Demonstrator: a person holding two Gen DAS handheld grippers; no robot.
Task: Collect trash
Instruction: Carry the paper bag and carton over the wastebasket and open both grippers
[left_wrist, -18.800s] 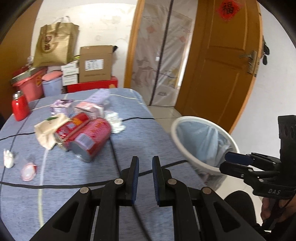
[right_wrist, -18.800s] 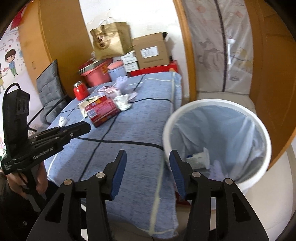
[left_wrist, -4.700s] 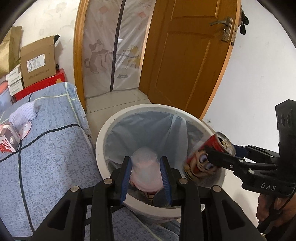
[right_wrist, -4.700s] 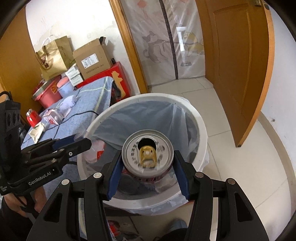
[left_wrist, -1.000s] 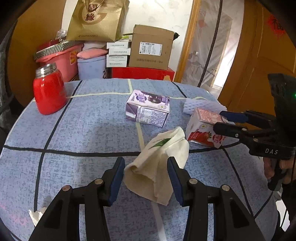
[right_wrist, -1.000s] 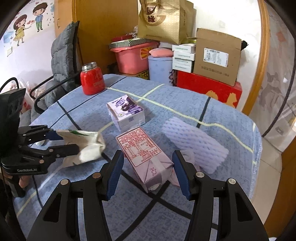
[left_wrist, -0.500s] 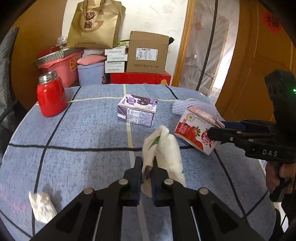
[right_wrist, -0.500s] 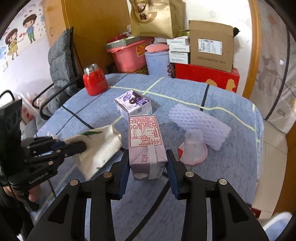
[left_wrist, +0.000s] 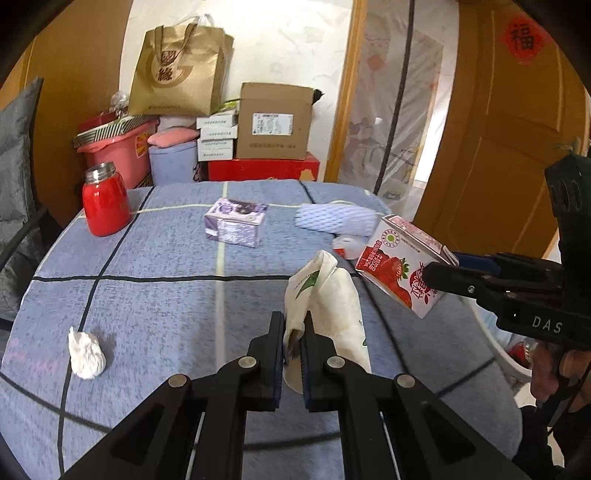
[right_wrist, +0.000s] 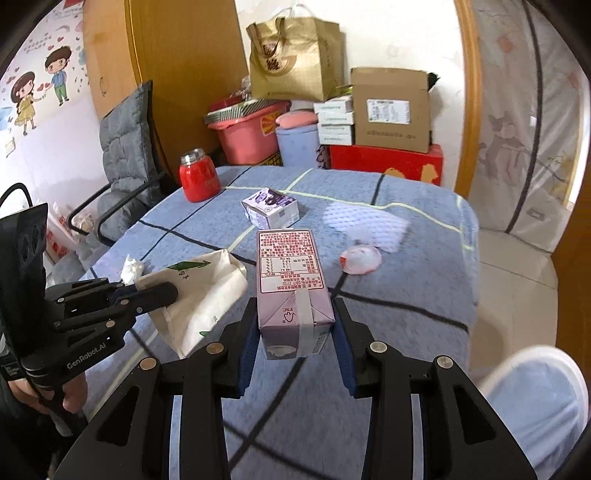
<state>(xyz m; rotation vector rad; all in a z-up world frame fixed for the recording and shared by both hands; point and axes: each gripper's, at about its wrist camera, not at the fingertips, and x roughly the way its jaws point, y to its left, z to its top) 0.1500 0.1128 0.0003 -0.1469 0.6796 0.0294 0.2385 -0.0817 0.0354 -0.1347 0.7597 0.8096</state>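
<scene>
Cream paper bag (left_wrist: 328, 306) pinched at one fold by left gripper (left_wrist: 293, 345), hanging over table (left_wrist: 155, 295); strawberry milk carton (right_wrist: 291, 280) clamped in right gripper (right_wrist: 295, 341); risk: thin fold slipping free, or carton pivoting out, before reaching bin (right_wrist: 535, 398).

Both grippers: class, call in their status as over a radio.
Left gripper shut on white paper bag. Right gripper shut on strawberry milk carton. Both lifted off the table. Nothing in the way.
</scene>
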